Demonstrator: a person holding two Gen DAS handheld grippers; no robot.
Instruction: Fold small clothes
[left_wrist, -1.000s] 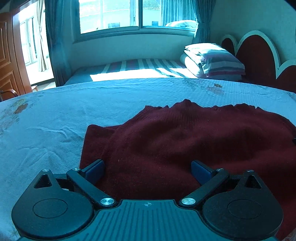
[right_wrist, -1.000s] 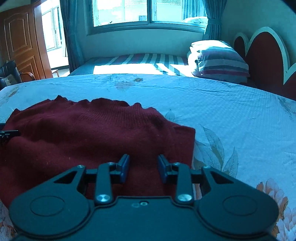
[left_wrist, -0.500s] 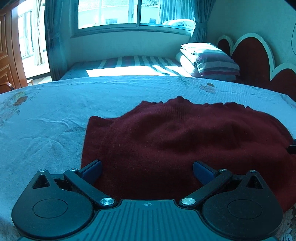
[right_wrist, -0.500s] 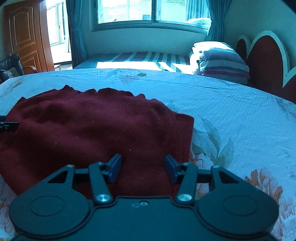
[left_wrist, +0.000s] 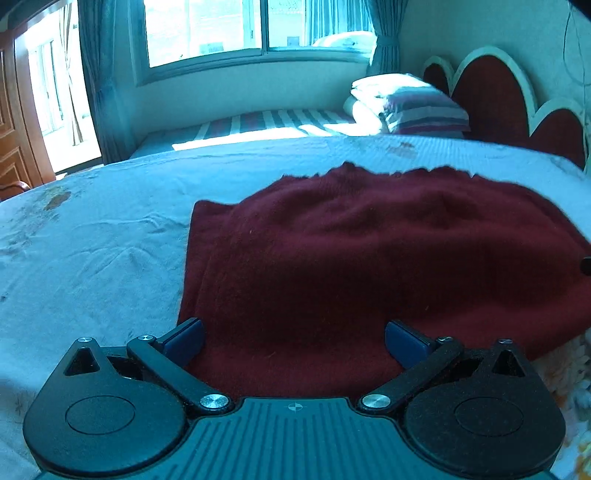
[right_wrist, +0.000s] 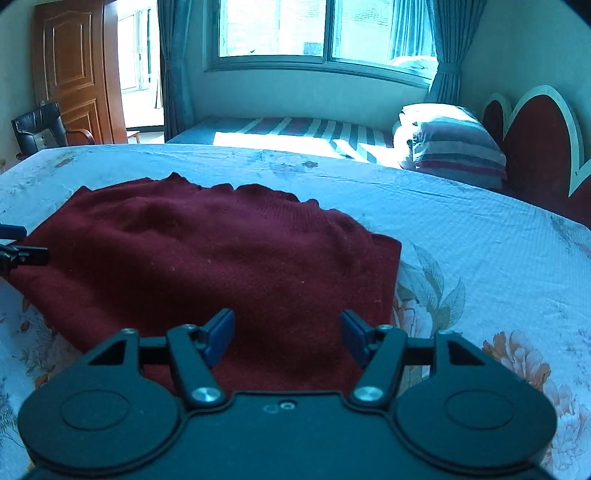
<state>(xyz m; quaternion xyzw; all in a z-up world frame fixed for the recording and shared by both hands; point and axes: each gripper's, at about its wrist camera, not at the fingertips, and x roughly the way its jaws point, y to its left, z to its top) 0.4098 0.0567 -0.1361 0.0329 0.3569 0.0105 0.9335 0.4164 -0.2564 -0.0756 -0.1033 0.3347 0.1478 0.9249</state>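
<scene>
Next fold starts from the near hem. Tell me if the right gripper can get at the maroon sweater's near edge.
Probably yes. The right gripper is open over the sweater, which lies flat on the floral sheet with nothing on it.

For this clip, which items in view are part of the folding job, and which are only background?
Part of the job:
- dark red knitted sweater, lying folded on the floral white bedsheet
- left gripper, open
- right gripper, open

Just lying about:
- striped pillow
- black office chair
- red scalloped headboard
- brown wooden door
</scene>
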